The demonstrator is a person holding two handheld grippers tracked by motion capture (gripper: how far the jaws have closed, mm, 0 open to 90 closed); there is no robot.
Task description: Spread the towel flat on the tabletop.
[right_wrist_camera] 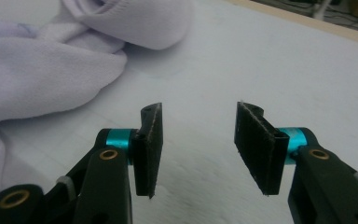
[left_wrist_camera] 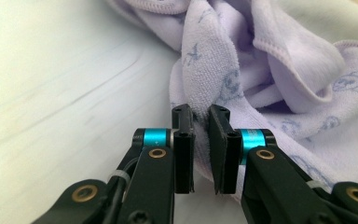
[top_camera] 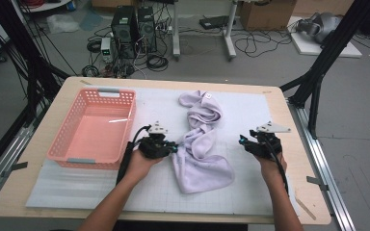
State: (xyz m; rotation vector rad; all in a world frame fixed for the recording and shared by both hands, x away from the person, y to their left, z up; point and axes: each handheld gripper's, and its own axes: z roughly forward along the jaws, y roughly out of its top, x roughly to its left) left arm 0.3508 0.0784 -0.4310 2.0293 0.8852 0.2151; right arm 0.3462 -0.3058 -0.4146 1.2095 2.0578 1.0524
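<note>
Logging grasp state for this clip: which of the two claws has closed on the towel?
The left claw: its jaws pinch the lilac towel's edge. The right claw is wide open over the bare mat, apart from the cloth.

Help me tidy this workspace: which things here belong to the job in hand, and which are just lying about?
In the job:
towel, pinched at its edge
left gripper, shut on the towel
right gripper, open beside it
pink basket, probably

Lying about:
computer towers, floor cables, cardboard box
</note>
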